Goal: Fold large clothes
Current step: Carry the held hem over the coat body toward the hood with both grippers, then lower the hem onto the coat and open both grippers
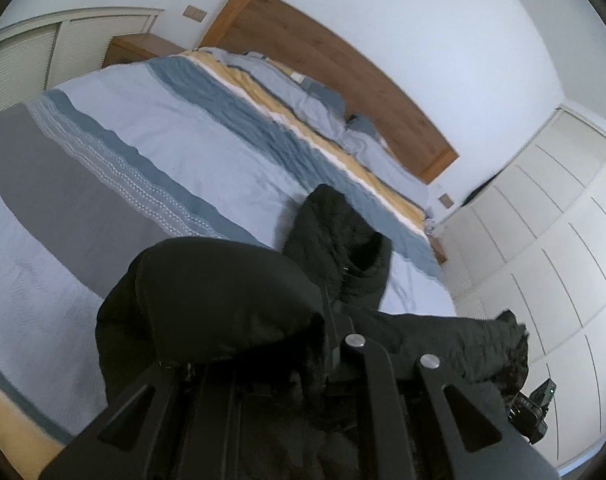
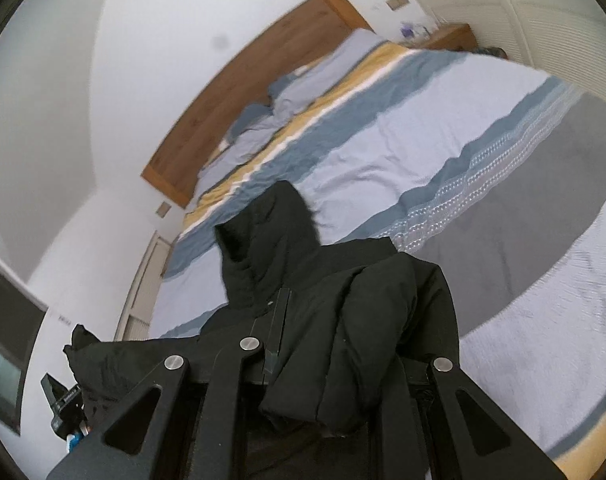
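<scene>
Jacket (image 1: 223, 304) black, hooded, bunched over both my tongs above striped bedspread (image 1: 151, 148); hood (image 2: 271, 240) hangs ahead of fingers. Left gripper (image 1: 331, 320) clamped on jacket fabric, I judge; right gripper (image 2: 279, 320) likewise pinching jacket, sleeve draped over its right side

Home bedroom, made bed w/ striped duvet (image 1: 175, 136), wood headboard (image 1: 343, 68), fitted wardrobes (image 1: 543, 240)

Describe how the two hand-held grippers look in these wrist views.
Left hand-held gripper and right hand-held gripper: matte black angular linkage arms with triangular cut-outs and round silver pivot bolts. No cables, markings, or sleeves visible on them.
</scene>
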`<state>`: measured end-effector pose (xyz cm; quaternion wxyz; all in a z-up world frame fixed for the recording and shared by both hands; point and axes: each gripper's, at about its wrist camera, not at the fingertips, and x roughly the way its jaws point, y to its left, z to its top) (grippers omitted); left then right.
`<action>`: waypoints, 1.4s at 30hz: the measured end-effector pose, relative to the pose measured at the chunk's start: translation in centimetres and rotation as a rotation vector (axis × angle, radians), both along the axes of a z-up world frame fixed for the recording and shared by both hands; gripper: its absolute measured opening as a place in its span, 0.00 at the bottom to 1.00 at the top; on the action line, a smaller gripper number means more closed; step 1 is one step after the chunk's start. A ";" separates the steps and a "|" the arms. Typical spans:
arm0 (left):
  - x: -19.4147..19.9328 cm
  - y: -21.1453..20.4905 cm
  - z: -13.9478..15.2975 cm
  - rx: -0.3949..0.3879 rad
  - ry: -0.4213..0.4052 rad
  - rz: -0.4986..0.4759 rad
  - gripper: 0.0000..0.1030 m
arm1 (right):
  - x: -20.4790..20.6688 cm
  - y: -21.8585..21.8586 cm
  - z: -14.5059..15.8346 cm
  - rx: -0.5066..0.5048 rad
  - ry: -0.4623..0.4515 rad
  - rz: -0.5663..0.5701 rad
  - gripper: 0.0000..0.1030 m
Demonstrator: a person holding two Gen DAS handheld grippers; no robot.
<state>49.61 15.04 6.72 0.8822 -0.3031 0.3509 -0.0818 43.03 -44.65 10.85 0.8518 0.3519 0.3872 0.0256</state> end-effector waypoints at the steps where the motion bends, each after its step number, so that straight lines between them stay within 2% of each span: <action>1: 0.6 0.1 -0.5 -0.008 -0.005 0.004 0.12 | 0.8 0.0 -0.5 0.003 0.007 -0.006 0.15; 3: 1.2 0.4 -1.4 -0.007 -0.018 -0.001 0.12 | 1.7 -0.3 -1.5 0.014 0.001 -0.015 0.15; 7: 0.7 0.9 -2.2 -0.032 -0.046 -0.007 0.12 | 1.8 -0.3 -1.6 -0.002 -0.020 0.001 0.15; 13: -3.6 2.7 -2.2 -0.077 -0.073 -0.003 0.12 | -0.7 0.2 0.3 -0.025 -0.071 0.029 0.15; 16: -7.6 3.8 -1.5 -0.087 -0.084 -0.016 0.12 | -3.3 0.4 1.9 -0.034 -0.095 0.054 0.16; 19: -12.2 4.4 -1.3 -0.060 -0.070 -0.030 0.12 | -7.1 0.8 3.3 -0.056 -0.101 0.081 0.16; 24: -20.8 5.4 -2.2 -0.019 -0.030 -0.062 0.13 | -13.7 1.5 3.8 -0.054 -0.070 0.082 0.17; 28: -28.0 5.8 -4.3 0.024 0.019 -0.089 0.13 | -19.1 2.2 3.8 -0.072 -0.064 0.092 0.20; 32: -33.8 5.4 -8.1 0.098 0.108 -0.108 0.17 | -24.9 3.0 1.9 -0.096 -0.019 0.105 0.23; 35: -36.5 5.0 -11.2 0.108 0.167 -0.096 0.20 | -28.6 3.4 -0.8 -0.106 0.043 0.092 0.26; 38: -38.5 4.4 -13.7 0.145 0.206 -0.070 0.29 | -31.4 3.5 -4.4 -0.116 0.145 0.065 0.29; 42: -42.9 5.3 -15.1 0.125 0.207 -0.004 0.41 | -34.7 3.2 -6.8 -0.158 0.215 0.020 0.53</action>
